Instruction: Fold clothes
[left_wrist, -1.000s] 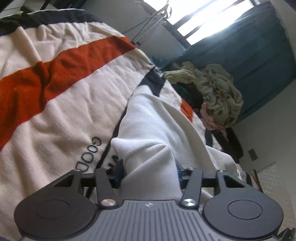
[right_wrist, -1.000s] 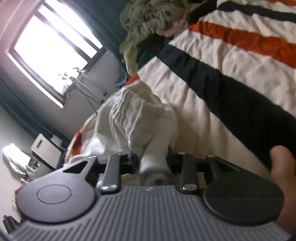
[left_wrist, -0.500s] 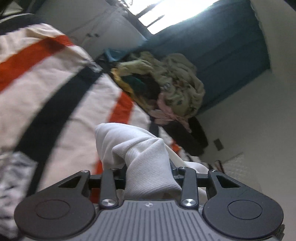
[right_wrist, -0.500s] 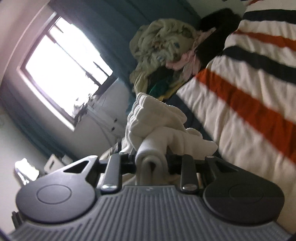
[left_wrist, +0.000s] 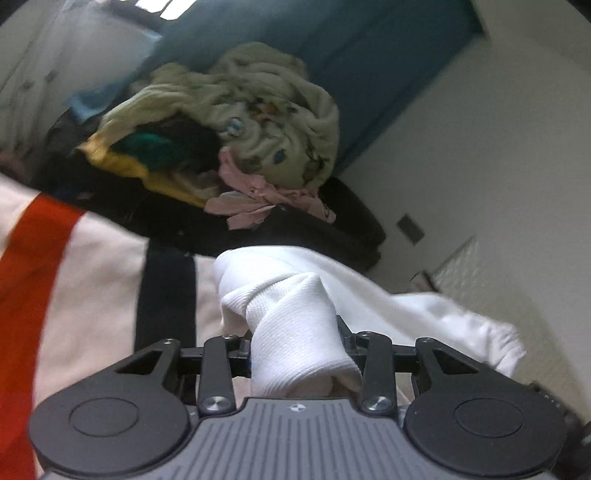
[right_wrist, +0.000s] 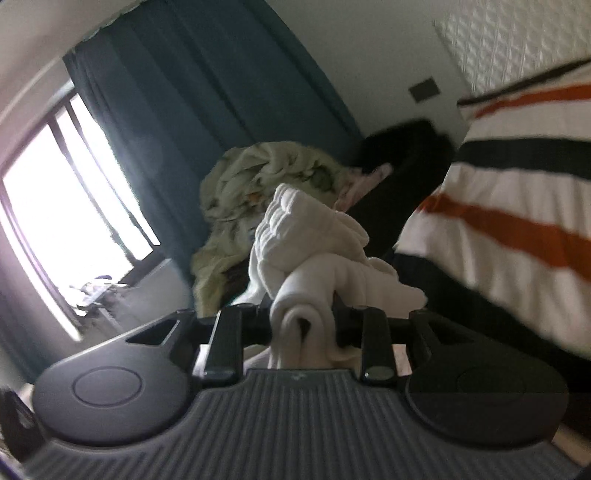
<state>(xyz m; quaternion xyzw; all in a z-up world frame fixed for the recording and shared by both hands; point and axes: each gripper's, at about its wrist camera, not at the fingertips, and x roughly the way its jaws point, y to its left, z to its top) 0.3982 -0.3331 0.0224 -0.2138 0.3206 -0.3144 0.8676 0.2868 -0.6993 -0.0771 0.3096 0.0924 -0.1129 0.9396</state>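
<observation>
While no writing is legible, left gripper (left_wrist: 295, 343) and right gripper (right_wrist: 303, 314) both clamp the white garment (left_wrist: 295, 332).

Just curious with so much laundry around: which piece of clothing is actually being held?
The white garment: it sits bunched between both sets of jaws, while the pile of clothes lies untouched beyond it.

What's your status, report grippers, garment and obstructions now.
Left gripper shut on white garment. Right gripper shut on the same garment's bunched cloth. Garment held over striped blanket. Clothes pile ahead, apart from it.
</observation>
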